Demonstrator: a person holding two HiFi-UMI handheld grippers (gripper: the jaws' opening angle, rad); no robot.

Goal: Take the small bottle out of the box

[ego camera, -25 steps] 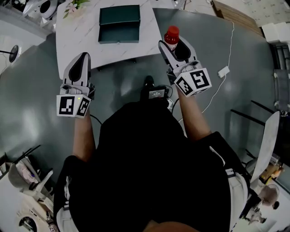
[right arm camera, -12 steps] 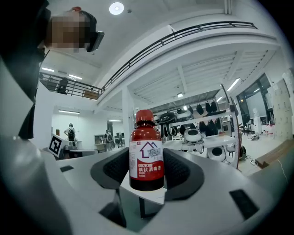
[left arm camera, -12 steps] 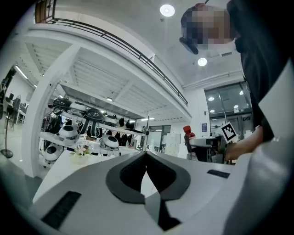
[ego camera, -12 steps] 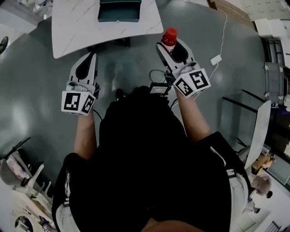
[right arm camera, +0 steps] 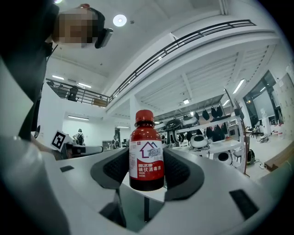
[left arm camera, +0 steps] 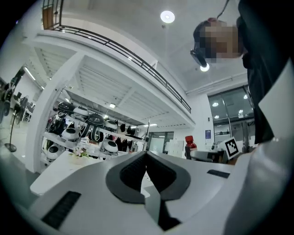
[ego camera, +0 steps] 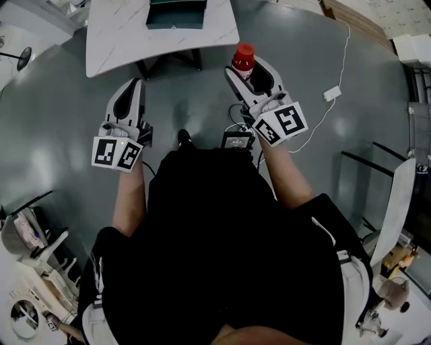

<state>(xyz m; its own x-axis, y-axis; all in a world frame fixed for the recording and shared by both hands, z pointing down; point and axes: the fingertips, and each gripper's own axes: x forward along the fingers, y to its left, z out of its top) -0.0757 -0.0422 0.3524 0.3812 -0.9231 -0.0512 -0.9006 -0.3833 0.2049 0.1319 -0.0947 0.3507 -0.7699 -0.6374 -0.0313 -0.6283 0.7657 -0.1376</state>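
Bottle is out of the box, pinched in the right hand-held gripper; left hand-held gripper pressed together, empty. Task looks done.

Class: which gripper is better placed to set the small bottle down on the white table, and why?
Right. The right gripper clamps the small bottle upright in its jaws; the left gripper is shut and empty, so it would likely need a handover first.
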